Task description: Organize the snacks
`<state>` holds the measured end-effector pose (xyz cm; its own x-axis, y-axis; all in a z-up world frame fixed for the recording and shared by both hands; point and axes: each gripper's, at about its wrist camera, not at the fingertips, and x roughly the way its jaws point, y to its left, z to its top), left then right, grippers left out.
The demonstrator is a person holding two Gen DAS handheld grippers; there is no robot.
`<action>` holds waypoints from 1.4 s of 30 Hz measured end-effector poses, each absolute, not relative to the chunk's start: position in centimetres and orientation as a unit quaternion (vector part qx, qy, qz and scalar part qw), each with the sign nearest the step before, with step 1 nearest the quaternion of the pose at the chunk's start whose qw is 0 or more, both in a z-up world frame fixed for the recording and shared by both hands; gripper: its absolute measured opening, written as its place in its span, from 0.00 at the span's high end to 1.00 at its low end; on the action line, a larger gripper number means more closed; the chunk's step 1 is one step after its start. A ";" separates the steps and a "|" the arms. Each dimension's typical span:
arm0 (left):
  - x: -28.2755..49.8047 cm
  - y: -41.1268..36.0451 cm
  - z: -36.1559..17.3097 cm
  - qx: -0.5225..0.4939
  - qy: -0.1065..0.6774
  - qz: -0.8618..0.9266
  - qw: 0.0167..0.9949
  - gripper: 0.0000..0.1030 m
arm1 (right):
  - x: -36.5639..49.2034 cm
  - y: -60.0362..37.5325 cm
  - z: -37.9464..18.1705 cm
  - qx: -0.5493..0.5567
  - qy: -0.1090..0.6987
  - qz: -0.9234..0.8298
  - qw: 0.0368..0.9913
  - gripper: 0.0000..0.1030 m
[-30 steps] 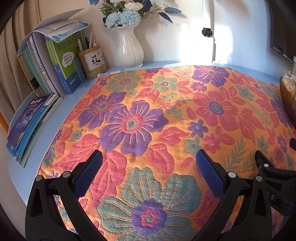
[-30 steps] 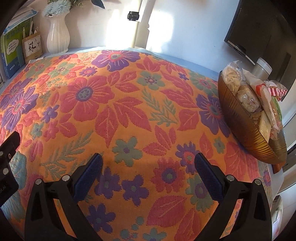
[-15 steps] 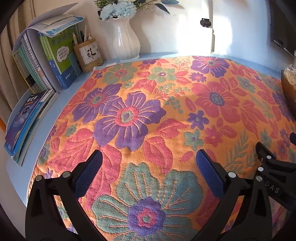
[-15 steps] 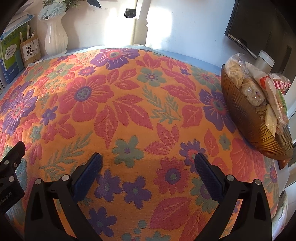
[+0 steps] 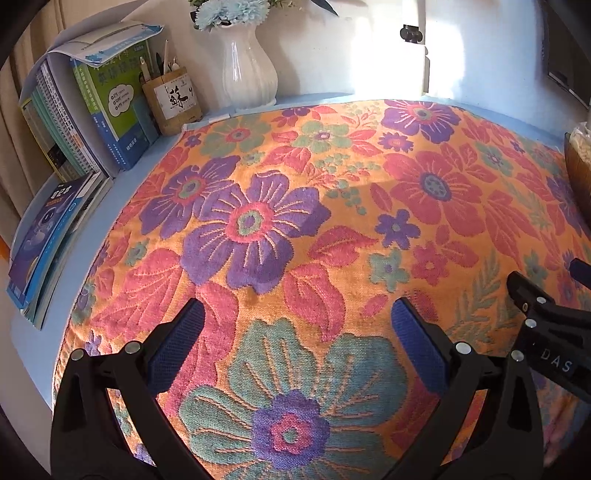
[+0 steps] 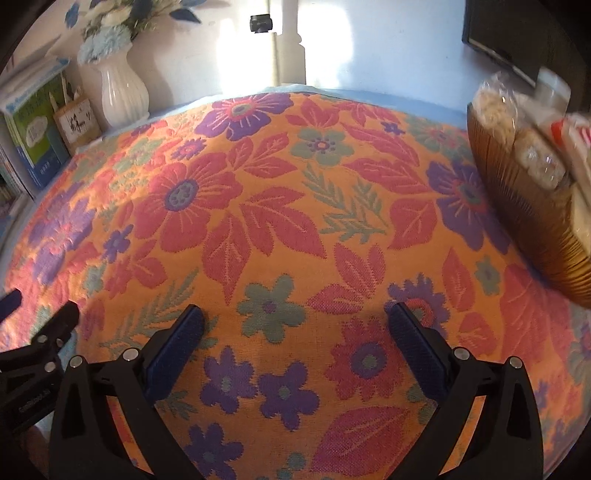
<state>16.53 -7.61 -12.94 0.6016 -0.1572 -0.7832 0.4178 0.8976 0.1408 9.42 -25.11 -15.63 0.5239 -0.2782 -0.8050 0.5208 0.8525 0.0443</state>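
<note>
A brown ribbed basket stands at the table's right edge with several wrapped snack packets heaped in it; its rim just shows in the left wrist view. My right gripper hovers open over the flowered cloth, well left of the basket, nothing between its blue pads. My left gripper is open too, above a purple flower, empty. Each gripper's black frame shows at the edge of the other's view.
A bright floral cloth covers the table. At the back left stand a white vase with blue flowers, a wooden pen holder and upright books; more books lie flat. A dark monitor sits behind the basket.
Both grippers have drifted rightward and slightly forward over the cloth; the basket sits nearer the right edge of the right wrist view. Both stay open and empty.
</note>
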 end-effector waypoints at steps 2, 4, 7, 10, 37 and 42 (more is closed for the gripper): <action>16.7 -7.6 -13.0 0.156 0.419 -0.161 0.880 0.03 | 9.7 -24.8 -15.7 0.131 0.434 -0.236 0.859 0.05; 16.8 -7.5 -13.1 0.156 0.421 -0.161 0.879 0.03 | 9.9 -24.5 -15.7 0.121 0.437 -0.241 0.858 0.05; 16.8 -7.5 -13.1 0.154 0.422 -0.161 0.879 0.03 | 9.6 -24.7 -15.7 0.130 0.434 -0.237 0.859 0.05; 16.9 -7.4 -13.1 0.150 0.425 -0.163 0.878 0.03 | 9.7 -24.7 -15.7 0.127 0.436 -0.238 0.859 0.05; 15.1 -5.8 -11.0 0.103 0.357 -0.205 0.906 0.03 | 9.7 -24.8 -15.8 0.126 0.436 -0.237 0.859 0.05; 14.7 -5.9 -11.0 0.111 0.350 -0.201 0.908 0.03 | 9.7 -24.8 -15.8 0.126 0.436 -0.236 0.859 0.05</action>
